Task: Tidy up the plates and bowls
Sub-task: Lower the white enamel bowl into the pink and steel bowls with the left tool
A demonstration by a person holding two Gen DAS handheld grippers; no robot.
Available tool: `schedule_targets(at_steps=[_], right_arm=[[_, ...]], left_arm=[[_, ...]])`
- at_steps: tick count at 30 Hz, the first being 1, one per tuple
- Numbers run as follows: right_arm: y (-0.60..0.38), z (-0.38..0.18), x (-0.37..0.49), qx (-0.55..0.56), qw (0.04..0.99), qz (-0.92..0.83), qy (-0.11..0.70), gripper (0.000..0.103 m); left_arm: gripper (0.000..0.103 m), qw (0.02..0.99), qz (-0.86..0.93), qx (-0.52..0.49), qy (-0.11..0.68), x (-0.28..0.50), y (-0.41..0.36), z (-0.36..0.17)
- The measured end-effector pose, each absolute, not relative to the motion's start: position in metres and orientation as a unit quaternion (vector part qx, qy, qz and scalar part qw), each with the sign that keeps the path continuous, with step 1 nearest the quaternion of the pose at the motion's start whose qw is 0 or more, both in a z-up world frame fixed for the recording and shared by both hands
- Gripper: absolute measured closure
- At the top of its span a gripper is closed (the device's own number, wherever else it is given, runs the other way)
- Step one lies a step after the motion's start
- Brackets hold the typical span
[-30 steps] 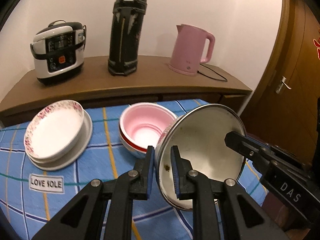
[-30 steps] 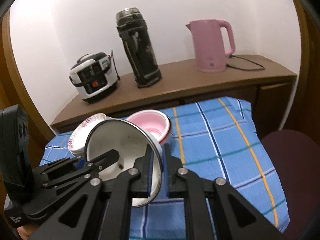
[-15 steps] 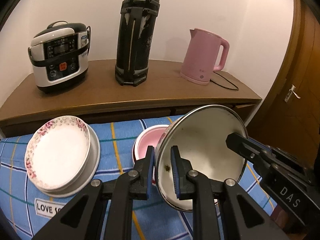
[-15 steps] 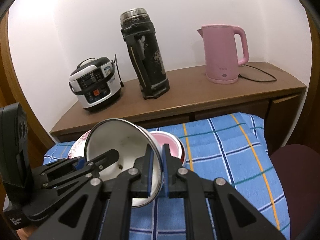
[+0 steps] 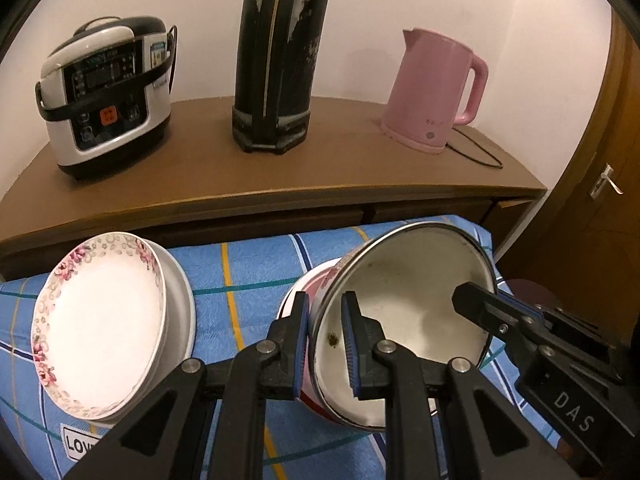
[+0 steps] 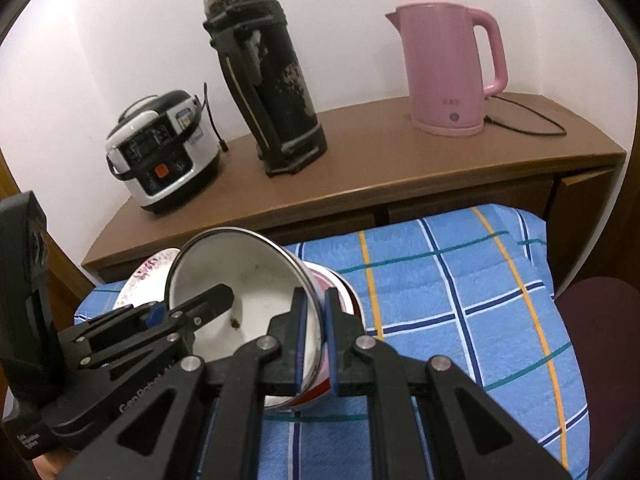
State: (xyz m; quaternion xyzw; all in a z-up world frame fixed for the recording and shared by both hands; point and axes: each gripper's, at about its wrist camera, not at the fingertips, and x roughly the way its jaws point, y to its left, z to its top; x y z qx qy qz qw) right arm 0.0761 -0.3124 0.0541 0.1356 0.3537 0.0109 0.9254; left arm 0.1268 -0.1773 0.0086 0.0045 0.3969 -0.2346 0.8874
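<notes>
Tilting steeply between the two tools, the enamel bowl hung with its open mouth turned toward the cameras, a dark speck low on its white inside. The left gripper pinched its near rim, one blue pad outside the wall and one inside; the right gripper pinched the rim on the opposite side in the same way, its jaws nearly together on the thin metal.

Directly behind and under the bowl's base sat the pink bowl stack, upright on the blue checked cloth, mostly hidden by the held bowl. Whether base and stack touched could not be told. That relation seemed to decide the next move: the bowl's base pointed at the stack, so it would probably need levelling until its mouth faced up before nesting. Both hands were about equally close, one on each side of the rim.

To the left lay the stacked floral plates. Beyond, on the wooden sideboard, stood a rice cooker, a black flask and a pink kettle.
</notes>
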Motion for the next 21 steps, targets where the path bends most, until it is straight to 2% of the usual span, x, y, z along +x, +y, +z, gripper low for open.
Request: schedule_targets(at_steps=[16, 21], right_arm=[[-0.313, 0.037, 0.096, 0.125, 0.915, 0.005, 0.384, 0.095], [-0.314, 0.032, 0.098, 0.129, 0.915, 0.007, 0.383, 0.092]], left_arm=[[0.085, 0.882, -0.226, 0.014, 0.413, 0.139, -0.184, -0.008], [0.085, 0.881, -0.226, 0.017, 0.416, 0.142, -0.185, -0.010]])
